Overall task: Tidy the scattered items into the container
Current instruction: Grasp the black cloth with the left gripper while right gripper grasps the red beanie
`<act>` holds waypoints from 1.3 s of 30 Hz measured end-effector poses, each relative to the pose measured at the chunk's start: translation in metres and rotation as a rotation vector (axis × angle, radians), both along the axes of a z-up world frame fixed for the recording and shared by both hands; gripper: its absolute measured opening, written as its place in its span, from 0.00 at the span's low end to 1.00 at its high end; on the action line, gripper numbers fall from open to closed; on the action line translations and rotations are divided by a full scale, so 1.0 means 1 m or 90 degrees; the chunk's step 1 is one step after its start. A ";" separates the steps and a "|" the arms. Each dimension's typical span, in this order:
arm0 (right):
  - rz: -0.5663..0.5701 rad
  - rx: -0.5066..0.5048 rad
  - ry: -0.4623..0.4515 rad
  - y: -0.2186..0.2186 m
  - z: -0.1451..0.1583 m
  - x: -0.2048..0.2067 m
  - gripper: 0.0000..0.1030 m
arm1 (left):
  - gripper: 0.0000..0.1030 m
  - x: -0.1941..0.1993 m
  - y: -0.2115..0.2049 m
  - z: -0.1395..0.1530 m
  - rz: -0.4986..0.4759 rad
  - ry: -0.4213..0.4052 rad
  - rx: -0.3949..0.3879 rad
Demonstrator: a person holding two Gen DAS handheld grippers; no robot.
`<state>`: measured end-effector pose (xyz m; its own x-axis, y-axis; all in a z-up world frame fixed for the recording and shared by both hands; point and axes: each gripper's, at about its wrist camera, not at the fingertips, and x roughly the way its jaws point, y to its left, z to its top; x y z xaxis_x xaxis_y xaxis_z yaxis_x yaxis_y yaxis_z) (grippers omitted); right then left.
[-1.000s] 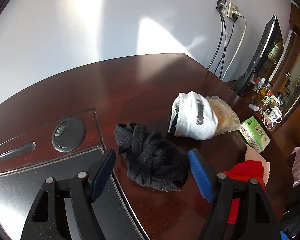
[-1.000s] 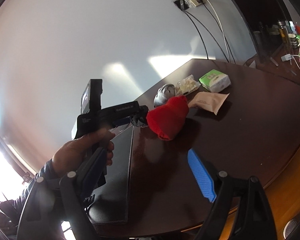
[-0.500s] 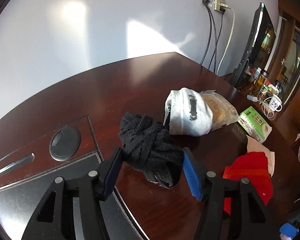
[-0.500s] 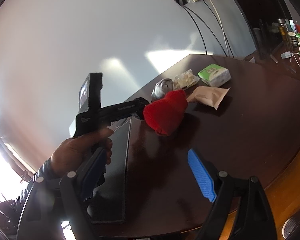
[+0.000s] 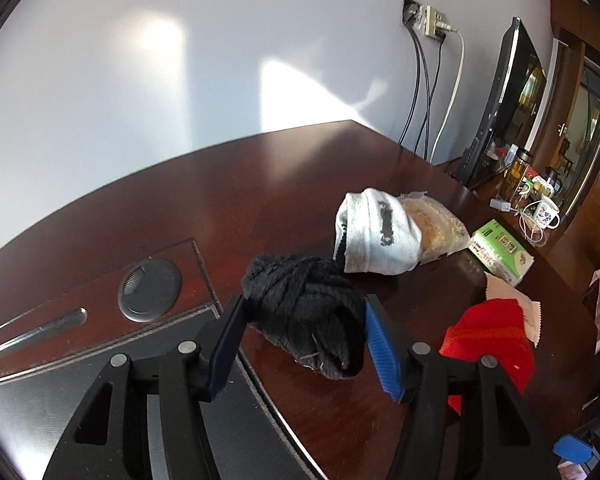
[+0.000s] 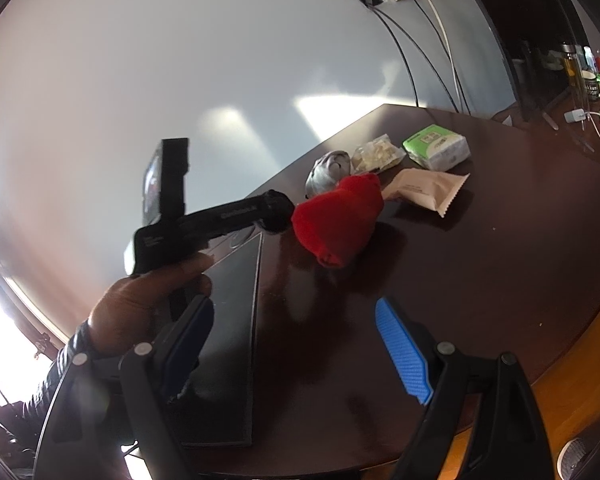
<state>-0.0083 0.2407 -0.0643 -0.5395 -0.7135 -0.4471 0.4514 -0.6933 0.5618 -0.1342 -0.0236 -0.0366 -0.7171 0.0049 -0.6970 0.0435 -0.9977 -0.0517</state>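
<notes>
My left gripper is shut on a black knitted bundle, both pads pressing its sides just above the dark wooden table. Behind it lie a rolled white sock, a clear snack bag, a green tissue pack, a beige sachet and a red cloth. In the right wrist view the left gripper shows from the side, next to the red cloth. My right gripper is open and empty over the table's near part. No container shows.
A black desk mat and a round cable grommet lie at the left. A monitor, bottles and a mug stand at the far right. Cables hang from a wall socket. The table edge curves at the right.
My left gripper moved forward over the black bundle and closed on it; the bundle is bunched up between the pads. The right gripper stayed open and hardly moved.
</notes>
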 end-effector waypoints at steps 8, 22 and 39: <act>-0.030 0.050 0.012 -0.006 0.010 -0.013 0.83 | 0.59 0.038 -0.023 0.011 0.011 0.032 0.005; -0.052 0.171 0.006 -0.052 0.011 -0.084 0.90 | 0.53 0.095 -0.056 0.027 0.026 0.081 0.028; -0.032 0.166 0.000 -0.063 0.008 -0.073 0.90 | 0.77 0.127 -0.076 0.001 0.137 0.045 -0.025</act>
<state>-0.0811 0.1779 -0.0566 -0.5715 -0.5465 -0.6121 0.4130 -0.8361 0.3610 -0.0069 -0.0993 -0.0360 -0.7457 -0.1803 -0.6415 0.2536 -0.9670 -0.0231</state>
